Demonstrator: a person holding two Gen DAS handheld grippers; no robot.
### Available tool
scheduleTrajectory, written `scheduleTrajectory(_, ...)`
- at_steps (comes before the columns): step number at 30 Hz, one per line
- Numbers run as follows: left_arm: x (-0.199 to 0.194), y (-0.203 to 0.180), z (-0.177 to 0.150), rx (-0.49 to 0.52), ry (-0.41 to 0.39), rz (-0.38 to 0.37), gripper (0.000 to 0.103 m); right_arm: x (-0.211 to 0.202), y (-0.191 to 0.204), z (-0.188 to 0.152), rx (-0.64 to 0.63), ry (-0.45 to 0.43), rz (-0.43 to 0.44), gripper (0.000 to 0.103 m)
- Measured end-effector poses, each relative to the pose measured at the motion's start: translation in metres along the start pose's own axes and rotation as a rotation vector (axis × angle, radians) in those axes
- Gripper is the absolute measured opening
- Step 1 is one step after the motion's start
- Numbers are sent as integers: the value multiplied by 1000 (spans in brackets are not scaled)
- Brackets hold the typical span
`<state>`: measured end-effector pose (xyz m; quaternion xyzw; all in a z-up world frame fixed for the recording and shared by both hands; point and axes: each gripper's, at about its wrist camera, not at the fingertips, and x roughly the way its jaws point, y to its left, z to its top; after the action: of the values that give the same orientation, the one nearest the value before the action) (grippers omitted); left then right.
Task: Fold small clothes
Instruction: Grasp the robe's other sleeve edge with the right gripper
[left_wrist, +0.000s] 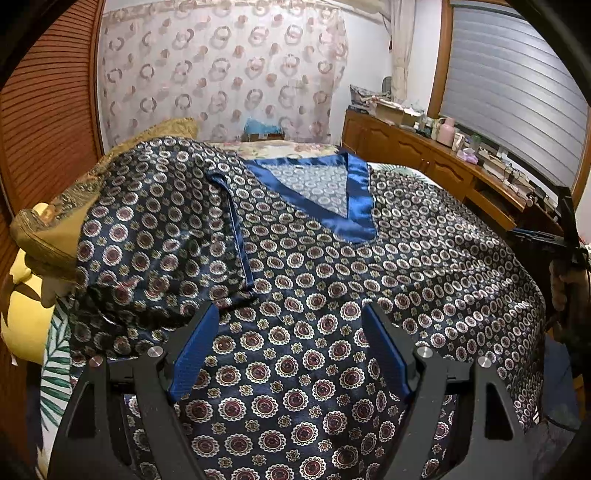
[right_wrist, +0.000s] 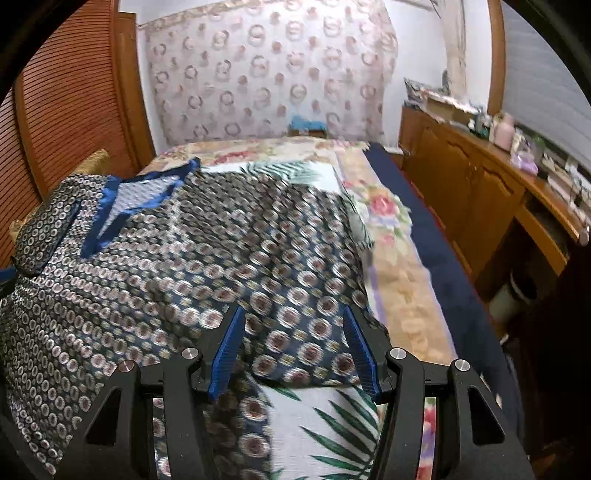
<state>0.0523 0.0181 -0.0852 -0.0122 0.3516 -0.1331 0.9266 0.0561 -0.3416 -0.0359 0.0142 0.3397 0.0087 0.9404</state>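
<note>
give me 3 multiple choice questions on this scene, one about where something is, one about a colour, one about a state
1. Where does the patterned top lie?
A. spread on the bed
B. hung on the shutter door
C. stuffed in a drawer

2. What colour is the trim of the V neckline?
A. red
B. shiny blue
C. yellow

3. How do the left tongs and the right tongs stand?
A. both open, gripping nothing
B. both shut on the top
C. left shut, right open

Answers:
1. A, the top lies spread over the leaf-print cloth on the bed.
2. B, a glossy blue band edges the V opening.
3. A, in each wrist view the blue pads stand wide apart with the fabric lying loose between them.
</note>
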Motion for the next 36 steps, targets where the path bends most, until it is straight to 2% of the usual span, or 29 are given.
scheduleTrajectory(4, 6, 0, -3, -2, 21, -3, 80, 6, -11, 2, 55, 28, 5, 57)
scheduleTrajectory(11, 18, -1, -7, -1, 70, 4, 80, 7, -30, 4, 72, 84, -5, 57)
scheduleTrajectory(16, 23, -4, -7, 14, 87, 1, 80, 9, -36, 7, 97, 103, 36, 57)
scheduleTrajectory(22, 28, -10, -2, 44, 100, -1, 80, 13, -41, 10, 106, 102, 87, 39)
scheduleTrajectory(25, 32, -15, 4, 56, 102, -10, 80, 13, -42, 11, 66, 89, 50, 28)
scheduleTrajectory(27, 35, -19, 9, 68, 103, -14, 80, 12, -41, 7, 27, 78, 13, 16)
scheduleTrajectory(29, 39, -23, 13, 79, 103, -22, 80, 10, -34, 8, -27, 75, -27, 8)
scheduleTrajectory(33, 47, -33, 21, 101, 110, -41, 80, 7, -20, 7, -97, 64, -55, 4)
scheduleTrajectory(36, 56, -40, 25, 124, 136, -36, 80, -2, -9, 18, -121, 1, -62, 4)
